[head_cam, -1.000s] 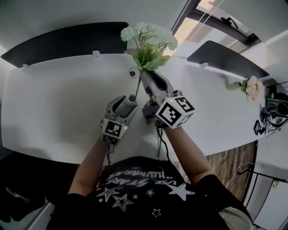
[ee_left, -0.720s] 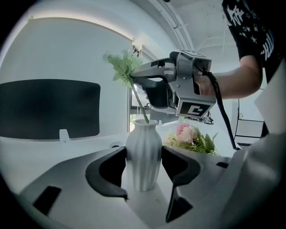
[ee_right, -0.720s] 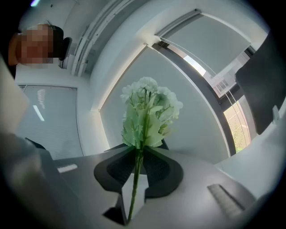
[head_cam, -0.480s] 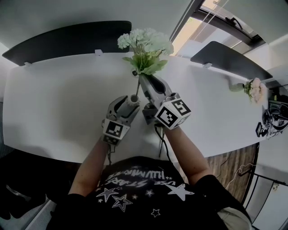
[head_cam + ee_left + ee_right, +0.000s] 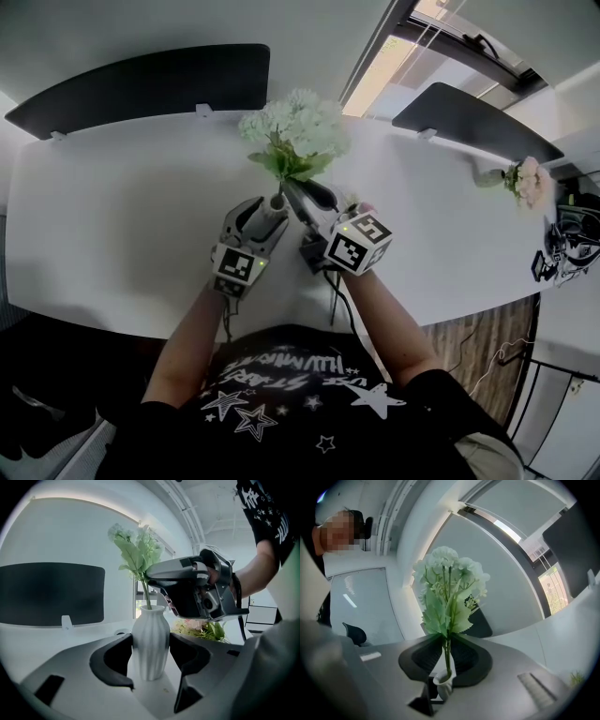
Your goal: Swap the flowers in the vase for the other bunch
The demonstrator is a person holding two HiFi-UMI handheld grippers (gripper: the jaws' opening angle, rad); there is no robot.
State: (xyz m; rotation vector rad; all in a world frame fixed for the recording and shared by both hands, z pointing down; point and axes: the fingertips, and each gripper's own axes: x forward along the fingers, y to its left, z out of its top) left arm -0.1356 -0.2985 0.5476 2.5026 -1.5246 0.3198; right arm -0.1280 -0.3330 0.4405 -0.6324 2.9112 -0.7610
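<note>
The left tool (image 5: pixel 267 212) grips the upright white vase (image 5: pixel 150 644) on the worktop (image 5: pixel 112 206). The right tool (image 5: pixel 446 654) clamps the stem of the pale green bunch (image 5: pixel 449 585), stem end inside the vase mouth.

White stylised lettering is running across the chest of the person's black T-shirt (image 5: pixel 298 375) among white stars, but it is lying upside down in the head view and is too warped to be read. A sliver of that print is showing in the left gripper view, equally illegible. The white cube on the left (image 5: pixel 236 269) and the white cube on the right (image 5: pixel 359 242) are carrying only black square marker patterns.
</note>
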